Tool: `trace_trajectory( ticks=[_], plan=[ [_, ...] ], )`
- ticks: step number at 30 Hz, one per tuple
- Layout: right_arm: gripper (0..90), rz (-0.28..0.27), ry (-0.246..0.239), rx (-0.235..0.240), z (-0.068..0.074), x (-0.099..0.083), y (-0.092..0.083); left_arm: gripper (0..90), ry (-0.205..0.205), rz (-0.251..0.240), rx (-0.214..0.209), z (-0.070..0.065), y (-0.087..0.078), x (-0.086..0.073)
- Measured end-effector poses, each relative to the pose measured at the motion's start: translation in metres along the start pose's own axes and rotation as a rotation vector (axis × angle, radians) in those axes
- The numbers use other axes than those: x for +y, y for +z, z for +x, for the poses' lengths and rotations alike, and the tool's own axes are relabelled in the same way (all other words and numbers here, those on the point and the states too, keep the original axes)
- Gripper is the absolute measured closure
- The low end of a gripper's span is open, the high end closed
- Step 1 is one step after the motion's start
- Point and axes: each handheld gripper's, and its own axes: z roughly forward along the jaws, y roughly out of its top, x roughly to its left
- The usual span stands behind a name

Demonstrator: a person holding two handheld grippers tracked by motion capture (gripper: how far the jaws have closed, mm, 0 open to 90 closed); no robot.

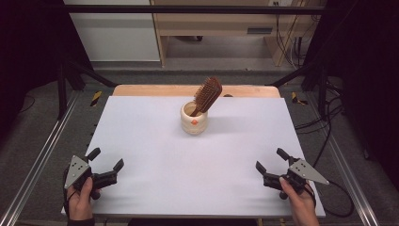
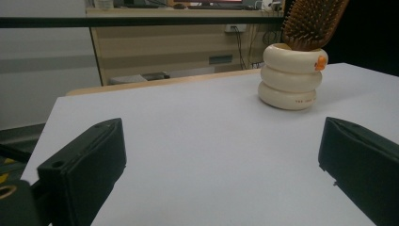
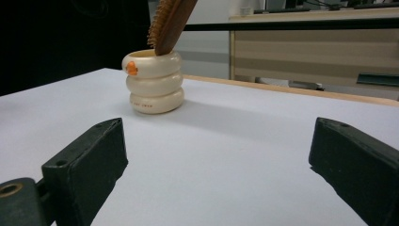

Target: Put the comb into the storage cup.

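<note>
Held low at the bottom corners of the high view, the left gripper (image 1: 106,159) and the right gripper (image 1: 271,160) are both spread wide with nothing between their jaws. A wooden hairbrush (image 1: 207,94) is seen standing tilted, handle down, in a cream ringed cup (image 1: 194,120) above the frame's centre on the white table (image 1: 188,165), well apart from both grippers.

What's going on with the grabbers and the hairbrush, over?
Left gripper open, right gripper open, both low at the near edge. Hairbrush leaning handle-down in the cream cup, untouched. Table bare between grippers and cup.
</note>
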Motion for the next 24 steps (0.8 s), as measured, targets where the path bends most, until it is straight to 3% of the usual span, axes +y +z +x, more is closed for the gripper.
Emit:
trace_trajectory(
  ticks=[7, 13, 19, 24],
  plan=[
    [4.0, 0.012, -0.018, 0.036, 0.009, -0.002, 0.007, 1.4, 0.007, 0.001, -0.005, -0.002, 0.001, 0.001],
    [3.5, 0.050, -0.051, 0.056, 0.018, -0.007, 0.017, 1.5, 0.005, -0.012, -0.044, -0.005, 0.002, 0.002],
    [3.8, 0.037, -0.027, 0.040, 0.021, 0.000, 0.025, 1.4, 0.029, -0.032, -0.065, -0.012, 0.000, 0.004],
    [3.9, 0.063, -0.029, 0.017, 0.020, 0.000, 0.030, 1.4, 0.036, -0.032, -0.065, -0.015, 0.001, 0.004]
  ],
)
